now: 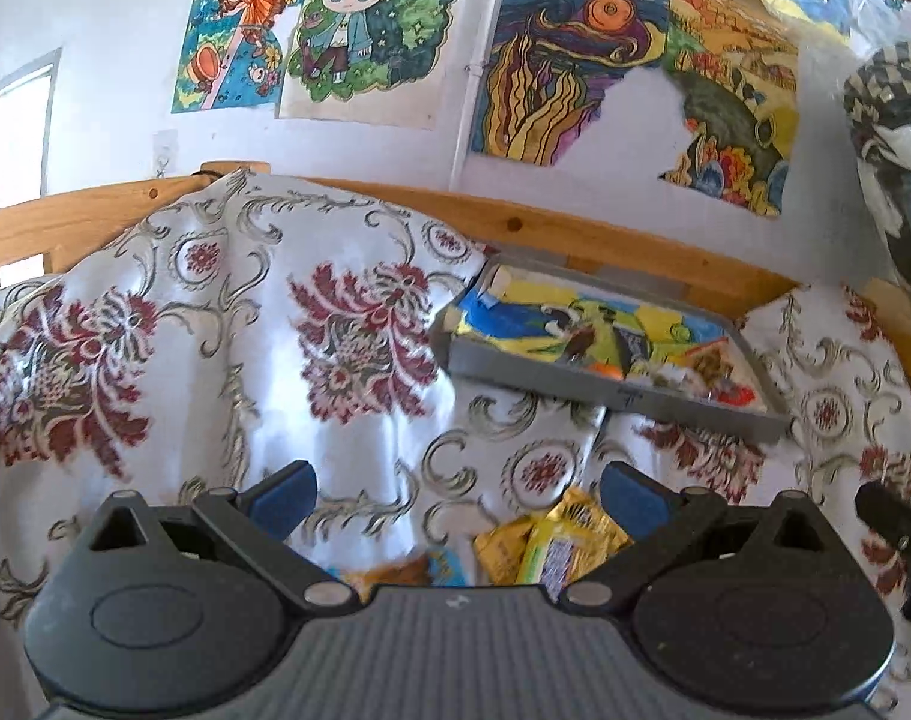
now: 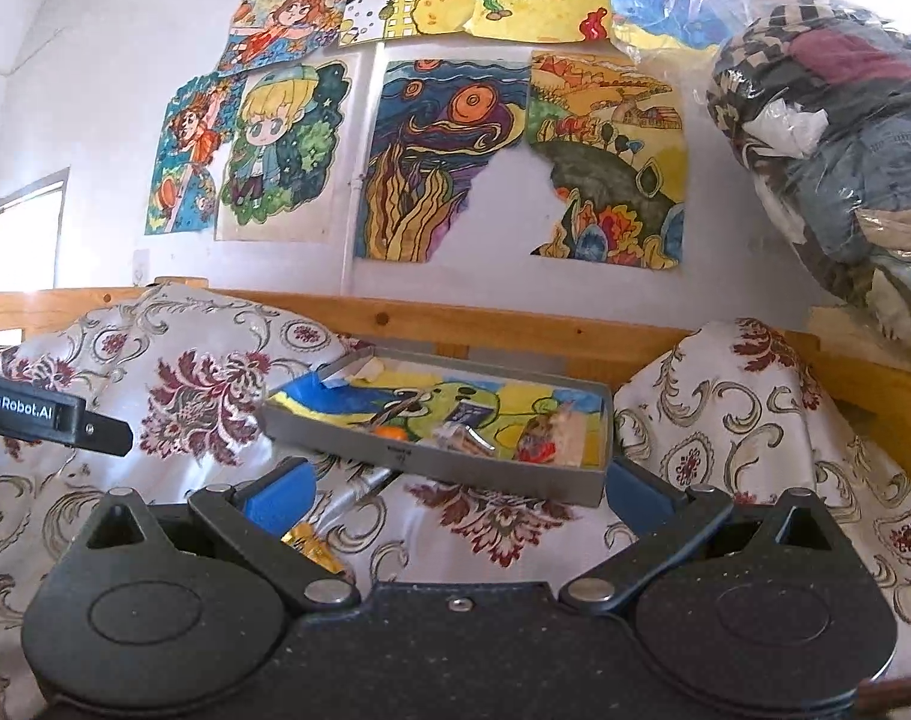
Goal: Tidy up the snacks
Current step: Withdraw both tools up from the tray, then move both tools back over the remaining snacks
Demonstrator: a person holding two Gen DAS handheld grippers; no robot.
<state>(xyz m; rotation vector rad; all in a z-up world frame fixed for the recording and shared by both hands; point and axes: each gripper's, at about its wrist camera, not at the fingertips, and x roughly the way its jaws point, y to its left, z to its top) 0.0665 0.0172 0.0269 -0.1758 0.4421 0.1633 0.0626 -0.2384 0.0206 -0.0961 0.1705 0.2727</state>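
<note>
Your left gripper (image 1: 458, 501) is hanging released over yellow snack packets (image 1: 545, 546), its body hiding their lower halves. Your right gripper (image 2: 458, 495) is gaping empty; the grey tray (image 2: 455, 468) ahead is covering one fingertip.

Left wrist view: low over floral cloth (image 1: 227, 312), faces wall drawings (image 1: 365, 24); grey tray (image 1: 611, 384) near, at 1 o'clock. Right wrist view: same direction, tray (image 2: 455, 468) closer, at 12 o'clock. Both views share tray, cloth, drawings, wooden rail (image 1: 575, 234).
</note>
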